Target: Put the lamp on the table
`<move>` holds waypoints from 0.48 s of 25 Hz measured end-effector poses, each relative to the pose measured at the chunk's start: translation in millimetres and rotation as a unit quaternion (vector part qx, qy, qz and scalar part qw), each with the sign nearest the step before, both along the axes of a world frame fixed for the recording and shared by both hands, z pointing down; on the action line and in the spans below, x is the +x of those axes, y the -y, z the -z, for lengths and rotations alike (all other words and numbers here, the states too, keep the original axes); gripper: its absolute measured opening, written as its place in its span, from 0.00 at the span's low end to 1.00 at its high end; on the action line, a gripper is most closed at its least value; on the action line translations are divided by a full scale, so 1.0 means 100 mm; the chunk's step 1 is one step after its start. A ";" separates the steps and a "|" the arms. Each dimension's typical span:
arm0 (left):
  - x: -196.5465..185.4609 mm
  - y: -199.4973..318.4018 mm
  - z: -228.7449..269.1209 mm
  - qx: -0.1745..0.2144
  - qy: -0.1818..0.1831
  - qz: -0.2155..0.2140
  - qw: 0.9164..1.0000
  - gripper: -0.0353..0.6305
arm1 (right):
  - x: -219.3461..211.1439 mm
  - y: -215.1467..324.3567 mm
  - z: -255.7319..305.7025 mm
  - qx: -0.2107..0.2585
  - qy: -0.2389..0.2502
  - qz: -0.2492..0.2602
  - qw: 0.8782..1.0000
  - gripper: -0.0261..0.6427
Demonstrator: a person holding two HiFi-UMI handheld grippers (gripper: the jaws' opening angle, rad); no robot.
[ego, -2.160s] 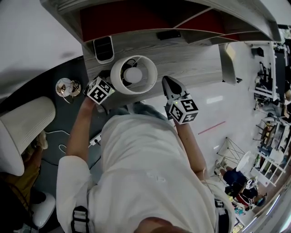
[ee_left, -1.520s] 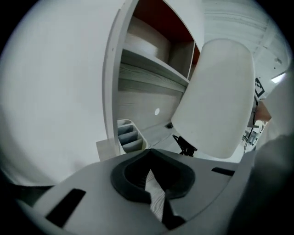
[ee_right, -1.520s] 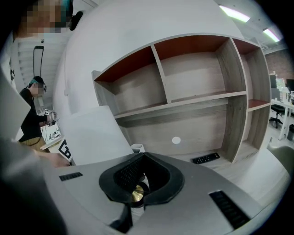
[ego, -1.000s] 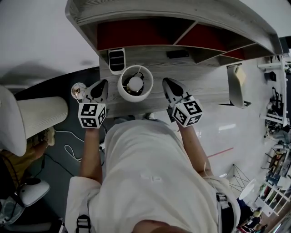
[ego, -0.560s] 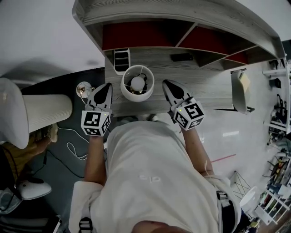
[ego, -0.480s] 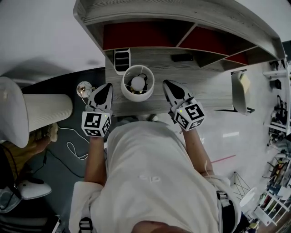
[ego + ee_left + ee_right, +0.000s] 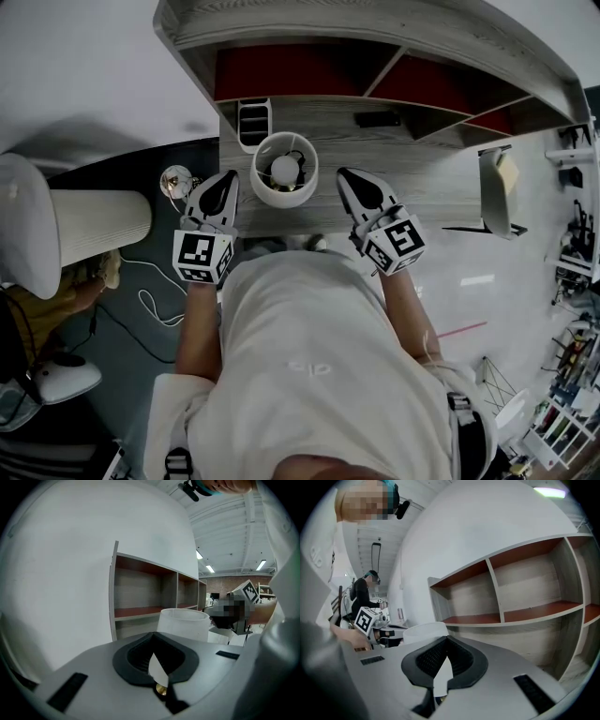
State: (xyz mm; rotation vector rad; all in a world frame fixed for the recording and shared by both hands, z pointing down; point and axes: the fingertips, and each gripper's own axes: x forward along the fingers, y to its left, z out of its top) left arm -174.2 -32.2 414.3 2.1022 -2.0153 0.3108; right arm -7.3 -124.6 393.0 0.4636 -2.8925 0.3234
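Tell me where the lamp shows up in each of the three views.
Head view: lamp upper centre, standing on the desk.
Left gripper view: its white shade right of centre.
Right gripper view: the shade left of centre, low.
Shared landmark: the red-lined shelf unit behind it.

Red-backed shelf unit (image 7: 281, 73), white cable (image 7: 141, 298) on dark floor (image 7: 131, 361)

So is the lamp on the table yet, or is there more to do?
Done: the lamp stands upright on the table. In hand: nothing; the left tongs and right tongs are shut and empty, one each side of the lamp, not touching it. Left: nothing that I can see.
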 end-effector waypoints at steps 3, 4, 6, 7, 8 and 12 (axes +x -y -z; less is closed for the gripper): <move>0.01 -0.02 0.00 -0.002 -0.002 -0.002 1.000 0.08 | -0.01 -0.03 0.01 0.006 -0.005 0.002 1.000 0.08; 0.01 -0.03 -0.02 -0.003 -0.003 -0.002 1.000 0.08 | -0.01 -0.04 0.01 0.006 -0.004 0.004 1.000 0.08; 0.01 -0.04 -0.06 -0.008 -0.004 -0.001 1.000 0.08 | 0.00 -0.05 0.01 0.004 -0.003 0.005 1.000 0.08; 0.00 -0.05 -0.08 -0.010 -0.004 0.001 1.000 0.08 | 0.00 -0.05 0.01 0.004 -0.003 0.005 1.000 0.08; -0.01 -0.06 -0.10 -0.012 -0.005 0.003 1.000 0.08 | 0.01 -0.06 0.01 0.003 -0.003 0.004 1.000 0.08; -0.03 -0.10 -0.14 -0.018 -0.009 0.010 1.000 0.08 | 0.04 -0.07 0.00 -0.001 -0.006 -0.001 1.000 0.08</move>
